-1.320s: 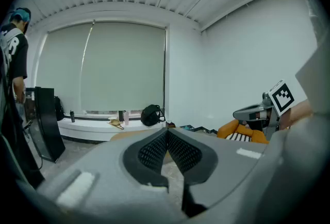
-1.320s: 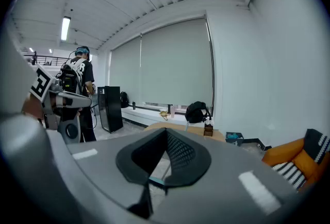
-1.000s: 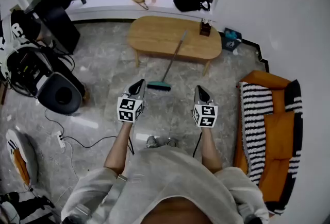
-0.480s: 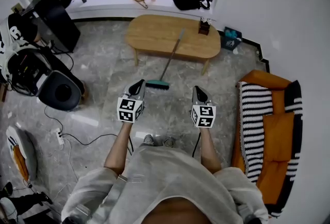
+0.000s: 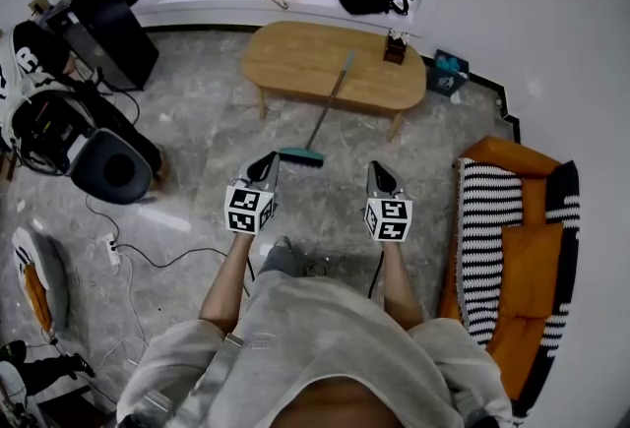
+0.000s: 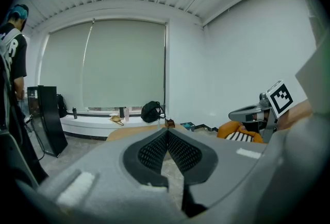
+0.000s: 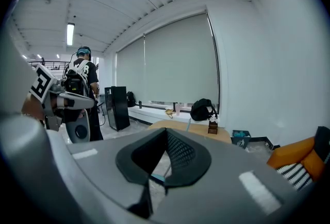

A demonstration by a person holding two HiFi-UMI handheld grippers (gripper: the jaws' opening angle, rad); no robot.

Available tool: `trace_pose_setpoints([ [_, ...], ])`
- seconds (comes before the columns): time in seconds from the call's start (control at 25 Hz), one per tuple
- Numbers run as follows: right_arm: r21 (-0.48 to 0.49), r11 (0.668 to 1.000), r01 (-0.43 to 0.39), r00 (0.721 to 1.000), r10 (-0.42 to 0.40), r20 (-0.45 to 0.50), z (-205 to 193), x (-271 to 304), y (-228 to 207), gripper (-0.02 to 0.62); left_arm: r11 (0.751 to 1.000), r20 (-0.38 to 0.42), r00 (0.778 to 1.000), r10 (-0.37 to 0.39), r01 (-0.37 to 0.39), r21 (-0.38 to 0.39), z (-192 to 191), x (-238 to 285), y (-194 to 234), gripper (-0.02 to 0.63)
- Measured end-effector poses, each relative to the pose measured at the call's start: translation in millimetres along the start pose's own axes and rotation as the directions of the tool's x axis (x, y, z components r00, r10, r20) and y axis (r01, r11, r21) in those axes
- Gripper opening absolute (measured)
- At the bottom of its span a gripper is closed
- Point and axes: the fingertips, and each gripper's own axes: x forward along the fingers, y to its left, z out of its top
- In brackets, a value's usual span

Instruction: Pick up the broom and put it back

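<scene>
The broom (image 5: 324, 111) leans against the near edge of the wooden table (image 5: 290, 62), with its green head on the floor. The left gripper (image 5: 264, 163) and the right gripper (image 5: 378, 174) both have their jaws pressed together and empty, near the broom head but not touching it.

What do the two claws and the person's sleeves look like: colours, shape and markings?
The left claw and the right claw are grey and taper to a point. Each carries a white cube with black square markers. Their inner pads are black with a mesh texture. The person wears a pale beige shirt whose loose sleeves end near the elbows.
</scene>
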Motion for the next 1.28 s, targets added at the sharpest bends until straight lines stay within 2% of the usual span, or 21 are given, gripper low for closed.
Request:
trace_pose_setpoints([
  [0.52,-0.011,1.0,0.005,1.0,-0.005,-0.02,6.7,60.9,-19.8,0.0,1.0,-0.001,1.0,-0.023,0.023,-0.013,3.3,62.5,28.7,-0.005],
  [0.84,-0.015,0.999,0.035,0.998,-0.036,-0.051,26.8,142.5,-35.0,0.0,0.996,-0.007,0.997,-0.077,0.077,-0.036,17.9,143.9,80.1,-0.005],
  [1.28,-0.01,0.994,0.111,0.992,-0.112,-0.062,81.2,259.7,-67.4,0.0,0.99,-0.001,0.991,-0.135,0.135,-0.038,63.1,254.2,167.3,-0.005],
])
